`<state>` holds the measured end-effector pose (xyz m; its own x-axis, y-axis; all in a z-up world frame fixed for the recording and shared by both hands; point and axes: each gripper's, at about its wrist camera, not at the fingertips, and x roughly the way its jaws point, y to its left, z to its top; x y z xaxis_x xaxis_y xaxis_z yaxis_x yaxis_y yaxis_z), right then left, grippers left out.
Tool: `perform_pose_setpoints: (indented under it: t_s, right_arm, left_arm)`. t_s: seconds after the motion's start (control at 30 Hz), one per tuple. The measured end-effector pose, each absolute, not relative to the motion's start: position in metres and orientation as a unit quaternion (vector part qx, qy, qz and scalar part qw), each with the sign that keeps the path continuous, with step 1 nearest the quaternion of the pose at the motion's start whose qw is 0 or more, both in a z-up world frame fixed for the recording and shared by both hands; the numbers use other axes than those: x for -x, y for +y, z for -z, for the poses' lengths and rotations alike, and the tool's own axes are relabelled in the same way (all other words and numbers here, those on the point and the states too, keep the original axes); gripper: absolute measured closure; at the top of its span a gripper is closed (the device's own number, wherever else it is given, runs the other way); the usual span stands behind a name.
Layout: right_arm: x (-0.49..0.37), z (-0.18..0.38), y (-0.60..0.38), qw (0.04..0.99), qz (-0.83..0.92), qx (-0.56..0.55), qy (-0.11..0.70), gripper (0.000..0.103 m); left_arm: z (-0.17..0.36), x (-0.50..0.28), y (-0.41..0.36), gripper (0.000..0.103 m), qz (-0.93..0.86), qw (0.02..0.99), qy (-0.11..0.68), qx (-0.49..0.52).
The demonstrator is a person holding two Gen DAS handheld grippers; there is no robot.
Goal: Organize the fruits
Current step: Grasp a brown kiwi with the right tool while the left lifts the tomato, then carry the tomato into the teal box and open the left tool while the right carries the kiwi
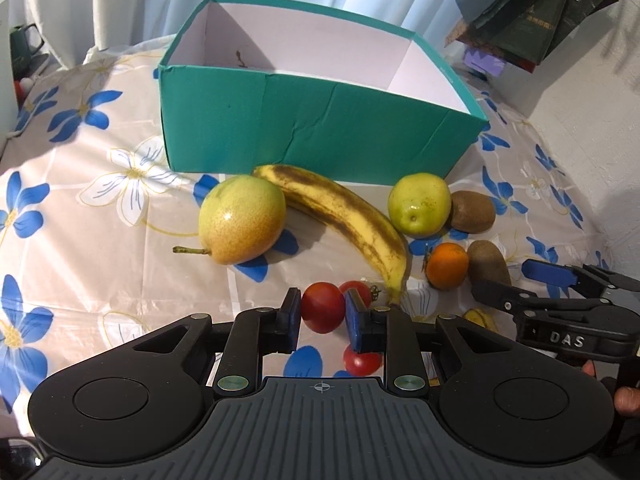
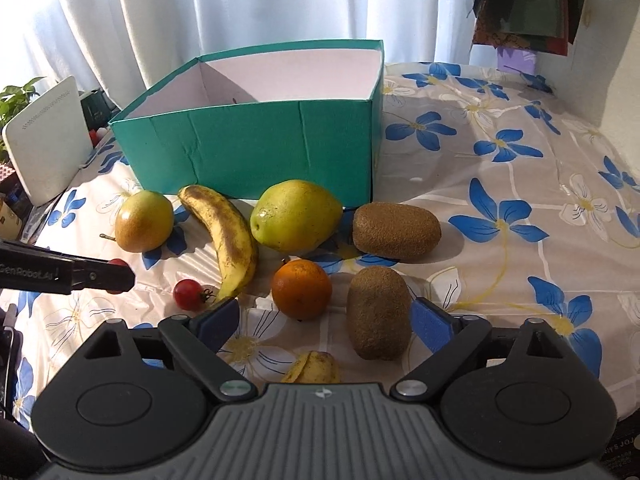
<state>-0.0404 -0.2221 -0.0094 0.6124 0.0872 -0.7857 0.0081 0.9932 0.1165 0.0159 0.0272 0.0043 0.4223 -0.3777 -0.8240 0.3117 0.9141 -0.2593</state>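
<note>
My left gripper (image 1: 322, 314) is shut on a red cherry tomato (image 1: 322, 307), low over the cloth. Two more cherry tomatoes (image 1: 357, 289) lie by it, one (image 1: 363, 362) under the right finger. In front lie a pear (image 1: 241, 219), a spotted banana (image 1: 340, 216), a green apple (image 1: 419, 204), an orange (image 1: 447, 265) and two kiwis (image 1: 472, 212). My right gripper (image 2: 326, 320) is open; the near kiwi (image 2: 378, 313) stands against its right pad, the orange (image 2: 302, 289) just ahead. The open teal box (image 1: 304, 124) stands behind the fruit, with nothing visible inside.
A flowered cloth (image 2: 500, 216) covers the table. A small banana piece (image 2: 314, 368) lies under my right gripper. A white device (image 2: 48, 140) and a plant stand at the far left edge. Curtains hang behind; bags (image 1: 536, 8) hang at the upper right.
</note>
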Motion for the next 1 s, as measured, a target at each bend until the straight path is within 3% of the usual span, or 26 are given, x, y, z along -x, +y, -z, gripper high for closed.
perform_pose_setpoints:
  t_s: [0.23, 0.3, 0.43, 1.0]
  right_arm:
    - [0.023, 0.028, -0.229, 0.882, 0.013, -0.027, 0.470, 0.033]
    - [0.018, 0.035, -0.231, 0.876, 0.018, -0.023, 0.481, 0.051]
    - [0.010, 0.046, -0.235, 0.867, 0.015, -0.034, 0.497, 0.058]
    - [0.027, 0.002, -0.253, 0.903, 0.032, -0.086, 0.421, 0.060]
  left_arm:
    - [-0.014, -0.016, 0.031, 0.076, 0.200, 0.851, 0.484, 0.036]
    - [-0.015, -0.017, 0.031, 0.076, 0.200, 0.851, 0.484, 0.036]
    - [-0.020, -0.018, 0.029, 0.076, 0.199, 0.855, 0.479, 0.030]
    - [-0.080, -0.063, -0.012, 0.076, 0.182, 0.896, 0.405, -0.013]
